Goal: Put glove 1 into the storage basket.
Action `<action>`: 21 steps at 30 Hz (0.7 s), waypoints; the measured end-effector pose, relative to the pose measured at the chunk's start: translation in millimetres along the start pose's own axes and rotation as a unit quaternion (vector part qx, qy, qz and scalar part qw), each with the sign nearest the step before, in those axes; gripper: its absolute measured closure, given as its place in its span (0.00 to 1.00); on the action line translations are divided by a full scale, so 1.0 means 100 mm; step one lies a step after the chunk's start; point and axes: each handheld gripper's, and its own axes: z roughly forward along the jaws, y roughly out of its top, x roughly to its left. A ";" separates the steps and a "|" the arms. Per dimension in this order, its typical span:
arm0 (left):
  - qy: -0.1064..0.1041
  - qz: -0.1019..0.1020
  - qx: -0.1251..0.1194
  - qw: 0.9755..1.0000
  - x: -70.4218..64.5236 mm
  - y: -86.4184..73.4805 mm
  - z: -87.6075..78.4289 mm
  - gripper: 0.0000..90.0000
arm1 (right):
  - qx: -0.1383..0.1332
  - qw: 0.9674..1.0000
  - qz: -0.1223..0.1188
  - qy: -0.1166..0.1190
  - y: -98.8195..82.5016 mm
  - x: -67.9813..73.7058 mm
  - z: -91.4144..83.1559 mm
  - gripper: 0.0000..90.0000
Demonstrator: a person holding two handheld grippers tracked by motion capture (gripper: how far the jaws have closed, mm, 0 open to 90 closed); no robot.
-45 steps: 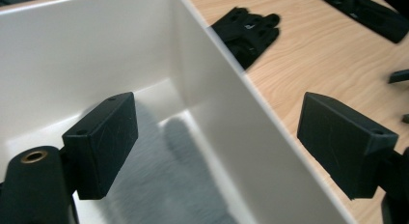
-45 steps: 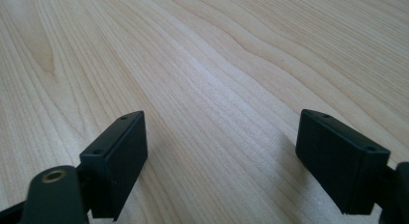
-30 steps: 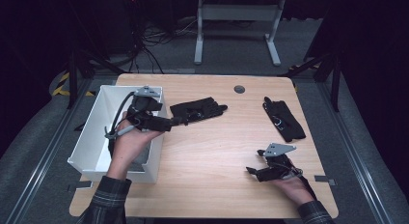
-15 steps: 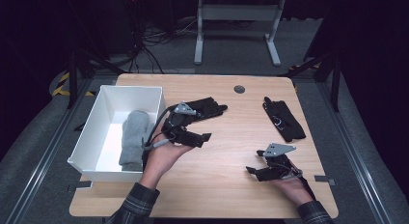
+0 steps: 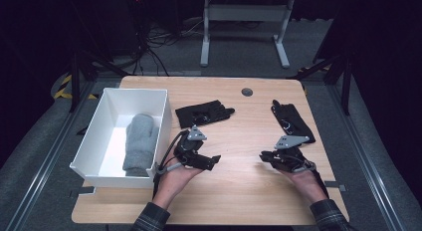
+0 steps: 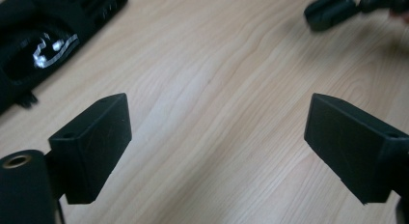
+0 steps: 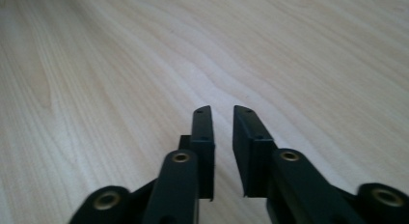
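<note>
1. We see a white bin (image 5: 164, 111) just left of the left hand-held gripper (image 5: 211, 160); a grey mitten (image 5: 139, 144) lies flat inside it, and the rest of the bin floor is bare.
2. The left hand-held gripper hovers low over the surface (image 5: 239, 191) with its jaws wide apart and nothing between them; they have just been opening a little further.
3. A black glove (image 5: 204, 113) lies on the surface just beyond the left hand-held gripper. In the left gripper view this glove (image 6: 43, 35) sits ahead and to the left, with a pale mark on it that we cannot read.
4. The right hand-held gripper (image 5: 263, 157) rests near the surface, jaws drawn almost together on nothing; they have just been closing.
5. A second black glove (image 5: 292, 120) lies just beyond the right hand-held gripper, near the far right edge of the surface.
6. Between the two hand-held grippers the wood is bare, and open room runs back to the near edge.
</note>
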 end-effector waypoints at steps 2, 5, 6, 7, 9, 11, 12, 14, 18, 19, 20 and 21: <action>0.001 0.000 0.006 1.000 0.01 -0.05 0.03 0.09 | -0.002 1.000 0.003 0.000 0.02 -0.04 -0.01 0.96; 0.006 0.004 0.031 0.999 -0.01 -0.18 0.16 0.07 | -0.010 1.000 0.019 -0.003 0.07 -0.23 -0.04 1.00; 0.006 0.004 0.031 0.999 -0.01 -0.18 0.16 0.07 | -0.010 1.000 0.019 -0.003 0.07 -0.23 -0.04 1.00; 0.005 0.007 0.037 0.999 -0.01 -0.21 0.18 0.07 | -0.011 1.000 0.024 -0.013 0.09 -0.32 -0.05 1.00; 0.012 0.010 0.050 0.999 -0.01 -0.30 0.25 0.06 | -0.014 0.999 0.028 -0.021 0.11 -0.39 -0.06 1.00; 0.017 0.016 0.058 0.998 -0.01 -0.33 0.28 0.05 | -0.016 0.999 0.029 -0.029 0.13 -0.43 -0.07 1.00; 0.019 0.018 0.062 0.998 -0.01 -0.35 0.29 0.04 | -0.014 0.999 0.029 -0.034 0.14 -0.46 -0.07 1.00; 0.025 0.022 0.069 0.997 -0.01 -0.40 0.32 0.03 | -0.023 0.998 0.034 -0.041 0.16 -0.53 -0.09 1.00; 0.030 0.032 0.075 0.996 0.00 -0.45 0.36 0.00 | -0.015 0.997 0.037 -0.066 0.19 -0.68 -0.05 1.00; 0.030 0.033 0.074 0.996 0.00 -0.45 0.35 0.00 | -0.014 0.996 0.042 -0.071 0.18 -0.73 -0.04 1.00; 0.031 0.037 0.072 0.996 0.00 -0.46 0.35 0.00 | -0.013 0.996 0.046 -0.074 0.18 -0.76 -0.03 1.00; 0.037 0.048 0.067 0.996 0.00 -0.48 0.36 0.00 | -0.011 0.995 0.051 -0.080 0.16 -0.81 -0.02 1.00</action>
